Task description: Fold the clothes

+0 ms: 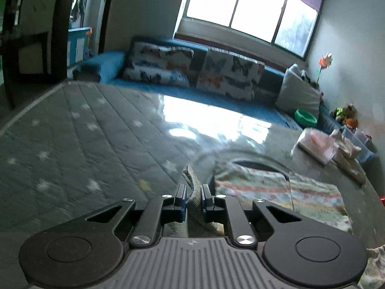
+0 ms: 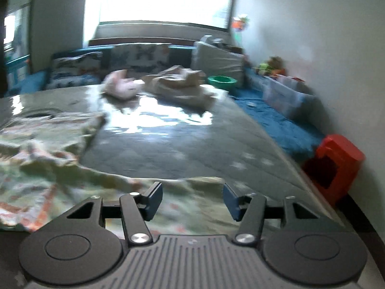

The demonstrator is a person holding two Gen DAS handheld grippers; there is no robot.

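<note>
— Where is the garment?

— The patterned garment lies on the mattress, lower right of frame; my left gripper pinches its edge, my right gripper hangs wide above it.

— Next?

— I'd lift evenly, fold flat. The green basin, upper right: contents unseen.
</note>
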